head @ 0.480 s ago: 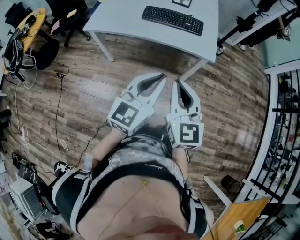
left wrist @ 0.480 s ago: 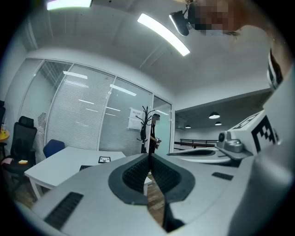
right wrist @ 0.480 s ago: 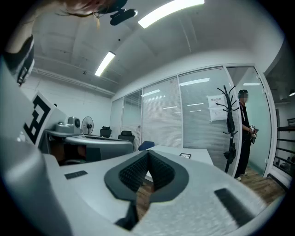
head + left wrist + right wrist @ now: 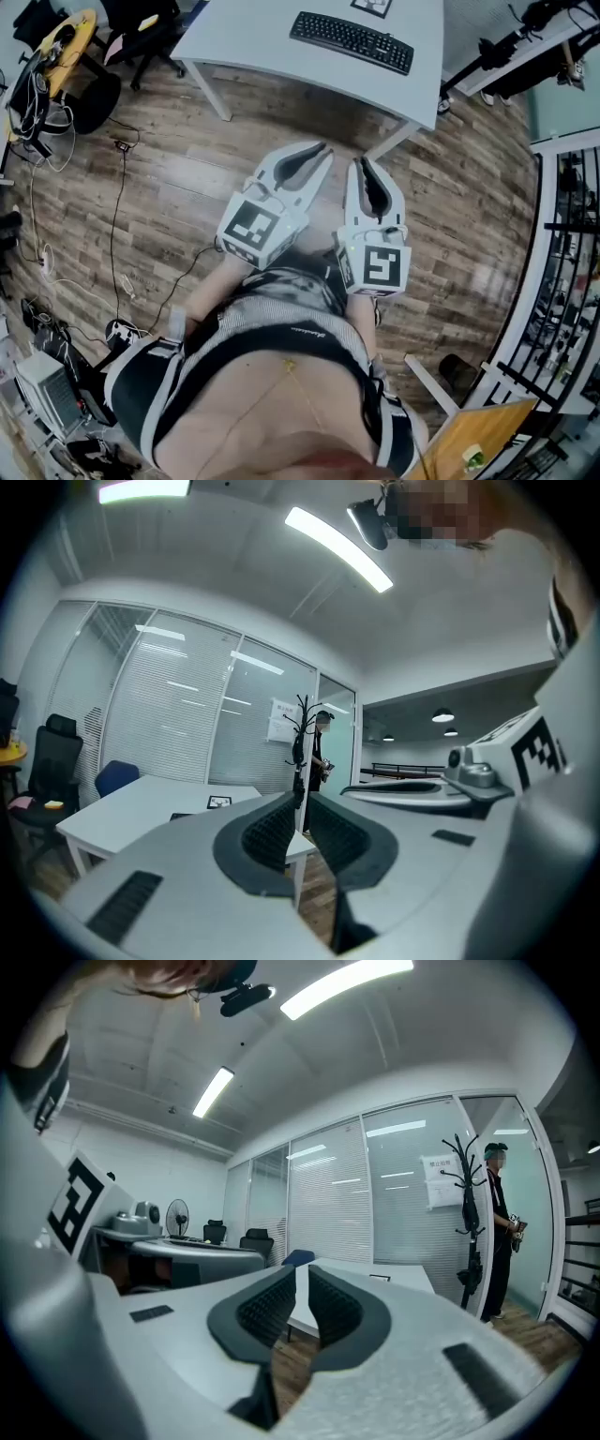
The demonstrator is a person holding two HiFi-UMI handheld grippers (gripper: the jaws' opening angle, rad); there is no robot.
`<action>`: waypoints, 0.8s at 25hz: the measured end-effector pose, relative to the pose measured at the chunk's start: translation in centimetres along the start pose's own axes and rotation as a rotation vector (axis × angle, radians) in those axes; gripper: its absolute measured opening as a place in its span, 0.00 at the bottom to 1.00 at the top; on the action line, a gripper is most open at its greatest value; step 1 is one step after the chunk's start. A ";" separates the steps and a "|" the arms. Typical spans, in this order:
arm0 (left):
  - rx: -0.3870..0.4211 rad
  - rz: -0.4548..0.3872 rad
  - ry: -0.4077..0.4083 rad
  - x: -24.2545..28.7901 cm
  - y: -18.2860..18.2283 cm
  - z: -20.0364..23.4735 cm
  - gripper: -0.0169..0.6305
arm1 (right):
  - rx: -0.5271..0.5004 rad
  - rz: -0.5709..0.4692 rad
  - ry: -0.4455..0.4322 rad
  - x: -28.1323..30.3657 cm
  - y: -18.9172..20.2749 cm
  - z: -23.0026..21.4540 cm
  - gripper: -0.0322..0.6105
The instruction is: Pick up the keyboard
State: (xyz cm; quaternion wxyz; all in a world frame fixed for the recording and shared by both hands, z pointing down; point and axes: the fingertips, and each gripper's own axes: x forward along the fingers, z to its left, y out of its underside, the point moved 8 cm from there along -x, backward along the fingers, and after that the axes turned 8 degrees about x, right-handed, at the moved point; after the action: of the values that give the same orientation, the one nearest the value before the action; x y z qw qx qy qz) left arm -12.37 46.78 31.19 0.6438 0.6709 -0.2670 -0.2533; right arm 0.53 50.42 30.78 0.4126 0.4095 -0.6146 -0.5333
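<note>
I have both grippers held out level in front of the person's torso, side by side over the brown wood-plank floor (image 4: 187,178) and pointing toward the white rectangular table (image 4: 246,39) at the top of the head view. The black full-size computer keyboard (image 4: 352,42) lies flat on that table, toward the right end of the top, with its right end not far from the near right corner. A small square marker card (image 4: 371,6) sits just beyond it at the far edge. The left gripper (image 4: 323,149) is clenched: in its own view the ribbed dark pads meet at the tips with nothing between them, and past them I see only the table and the room. The right gripper (image 4: 361,161) is likewise closed on nothing, its tips drawn together with only a thin slit lower down between the pads. Both grippers are well apart from the keyboard, with a stretch of bare floor and the table's near edge between them and it. In the left gripper view (image 4: 300,799) a black coat stand (image 4: 302,738) and a standing person (image 4: 322,752) show behind the table, in front of glass partitions with white blinds (image 4: 178,724). A black office chair (image 4: 89,98) and loose cables (image 4: 117,216) lie at the left of the floor.
</note>
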 end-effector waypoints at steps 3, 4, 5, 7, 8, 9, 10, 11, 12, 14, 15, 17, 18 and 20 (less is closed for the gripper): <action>-0.036 0.030 0.009 0.0 -0.1 0.3 0.10 | 0.002 0.008 -0.001 0.2 0.1 0.1 0.14; -0.042 0.041 0.015 0.0 -0.1 0.3 0.20 | 0.004 0.011 0.001 0.3 0.2 0.1 0.15; -0.046 0.046 0.019 -0.1 0.1 0.5 0.23 | 0.006 0.013 0.003 0.3 0.3 0.2 0.15; -0.054 0.037 0.019 -0.4 0.3 0.7 0.22 | 0.008 0.018 0.005 0.4 0.6 0.4 0.15; -0.055 0.029 0.018 -0.5 0.4 0.9 0.22 | 0.008 0.021 0.007 0.4 0.7 0.5 0.15; -0.055 0.025 0.018 -0.6 0.5 1.0 0.22 | 0.008 0.024 0.010 0.5 0.8 0.6 0.16; -0.055 0.026 0.017 -0.7 0.5 1.1 0.22 | 0.009 0.028 0.012 0.5 0.9 0.7 0.16; -0.057 0.027 0.017 -0.8 0.5 1.2 0.22 | 0.010 0.031 0.014 0.6 0.9 0.8 0.16; -0.059 0.027 0.018 -0.9 0.6 1.3 0.22 | 0.011 0.033 0.014 0.7 0.9 0.9 0.16; -0.061 0.023 0.017 -1.1 0.7 1.6 0.22 | 0.013 0.034 0.014 1.0 0.9 1.2 0.16; -0.063 0.020 0.013 -1.2 0.7 1.8 0.22 | 0.014 0.033 0.014 1.1 0.8 1.2 0.16; -0.068 0.017 0.005 -1.3 0.7 2.1 0.22 | 0.013 0.030 0.014 1.5 0.8 1.3 0.16; -0.068 0.017 0.003 -1.2 0.7 2.3 0.22 | 0.011 0.030 0.012 1.7 0.7 1.3 0.16; -0.066 0.018 -0.003 -1.1 0.8 2.8 0.22 | 0.006 0.030 0.006 2.2 0.6 1.3 0.16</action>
State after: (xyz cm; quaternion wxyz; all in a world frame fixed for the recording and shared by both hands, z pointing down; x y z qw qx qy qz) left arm -15.10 45.46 31.84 0.6673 0.6466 -0.2653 -0.2573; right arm -1.44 48.86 31.38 0.4214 0.4030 -0.6209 -0.5239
